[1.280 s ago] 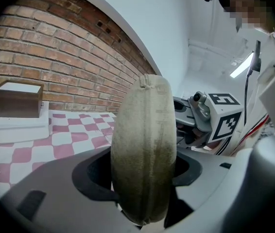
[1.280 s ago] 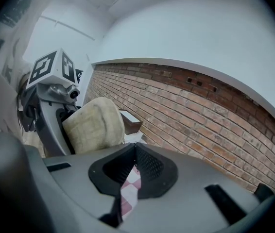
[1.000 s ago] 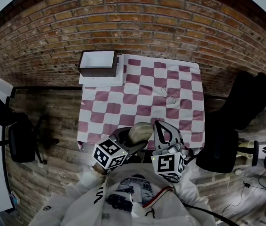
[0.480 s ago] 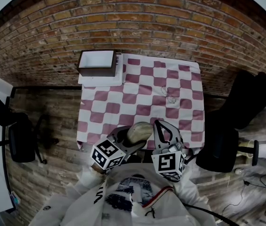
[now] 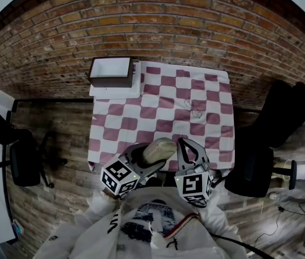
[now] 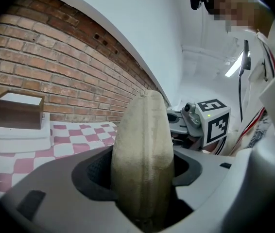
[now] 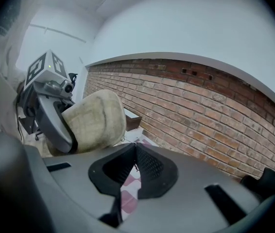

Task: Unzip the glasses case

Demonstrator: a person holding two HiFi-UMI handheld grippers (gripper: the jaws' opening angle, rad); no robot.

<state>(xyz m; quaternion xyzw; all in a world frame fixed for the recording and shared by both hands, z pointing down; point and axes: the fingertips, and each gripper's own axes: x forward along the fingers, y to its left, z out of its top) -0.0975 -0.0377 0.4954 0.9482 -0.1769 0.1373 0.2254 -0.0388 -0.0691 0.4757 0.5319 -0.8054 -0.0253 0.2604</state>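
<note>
A beige fabric glasses case (image 5: pixel 158 151) is held in the air over the table's near edge, with my left gripper (image 5: pixel 151 155) shut on it. In the left gripper view the case (image 6: pixel 142 154) stands on edge between the dark pads, its seam facing the camera. My right gripper (image 5: pixel 182 143) is just right of the case, its jaws shut tip to tip. In the right gripper view the jaws (image 7: pixel 136 148) meet with nothing clearly between them. There the case (image 7: pixel 94 121) and the left gripper (image 7: pixel 55 113) are off to the left, apart from those jaws.
A table with a red and white checked cloth (image 5: pixel 163 99) stands against a brick wall. A pair of glasses (image 5: pixel 195 110) lies on the cloth right of centre. A brown open box (image 5: pixel 111 72) sits on a white stack at the back left. Black chairs (image 5: pixel 23 158) (image 5: pixel 274 139) flank the table.
The left gripper and the case have tilted slightly and drifted a little to the left. The right gripper has stayed shut and nearly still.
</note>
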